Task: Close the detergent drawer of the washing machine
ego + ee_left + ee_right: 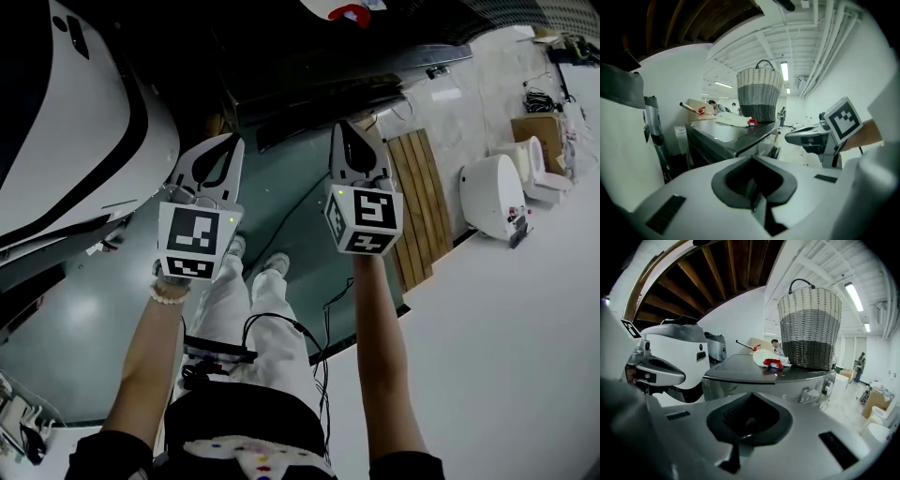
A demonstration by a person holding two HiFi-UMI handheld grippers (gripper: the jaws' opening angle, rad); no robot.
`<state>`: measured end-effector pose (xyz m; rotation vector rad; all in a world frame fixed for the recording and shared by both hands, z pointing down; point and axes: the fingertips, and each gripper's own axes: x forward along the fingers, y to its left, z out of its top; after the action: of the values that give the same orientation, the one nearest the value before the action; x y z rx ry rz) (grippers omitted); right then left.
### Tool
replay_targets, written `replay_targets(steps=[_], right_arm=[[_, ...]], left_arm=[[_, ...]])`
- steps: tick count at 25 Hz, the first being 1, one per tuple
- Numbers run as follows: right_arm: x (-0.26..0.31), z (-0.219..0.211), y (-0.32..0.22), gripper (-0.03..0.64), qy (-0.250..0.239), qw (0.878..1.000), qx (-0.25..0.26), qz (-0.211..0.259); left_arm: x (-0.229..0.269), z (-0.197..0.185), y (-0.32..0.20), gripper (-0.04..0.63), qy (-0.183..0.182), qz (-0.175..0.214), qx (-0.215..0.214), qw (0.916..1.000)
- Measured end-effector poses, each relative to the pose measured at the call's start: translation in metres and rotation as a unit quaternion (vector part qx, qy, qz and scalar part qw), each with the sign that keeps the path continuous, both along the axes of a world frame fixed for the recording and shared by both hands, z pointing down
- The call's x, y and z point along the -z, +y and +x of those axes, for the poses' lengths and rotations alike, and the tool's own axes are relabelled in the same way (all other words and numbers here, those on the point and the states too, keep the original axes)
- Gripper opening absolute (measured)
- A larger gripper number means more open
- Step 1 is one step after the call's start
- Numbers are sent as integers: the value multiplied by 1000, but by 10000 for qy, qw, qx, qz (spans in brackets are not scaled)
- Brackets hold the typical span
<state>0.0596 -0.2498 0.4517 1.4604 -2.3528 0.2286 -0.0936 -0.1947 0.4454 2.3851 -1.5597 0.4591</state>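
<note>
The washer point(736, 366) fills mid-frame in the right gripper view, with a basket point(809, 329) on its lid. My left fingers point(228, 148) and right fingers point(345, 136) are both clenched on nothing, well apart from it. The drawer must sit in the front panel point(808, 392), right of centre; I can't tell if it's out. If I push off-centre it could jam, or I might hit the knob point(828, 386).

Workshop-like hall: exposed ceiling pipes point(828, 47), washing machine point(740, 369)
</note>
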Motion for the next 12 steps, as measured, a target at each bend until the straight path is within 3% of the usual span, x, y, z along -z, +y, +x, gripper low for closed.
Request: replay_targets(steps=[12], right_arm=[[76,16,74,5,-337,9991,-17,243]], left_arm=[[86,29,49,9,124,387,-599,9974]])
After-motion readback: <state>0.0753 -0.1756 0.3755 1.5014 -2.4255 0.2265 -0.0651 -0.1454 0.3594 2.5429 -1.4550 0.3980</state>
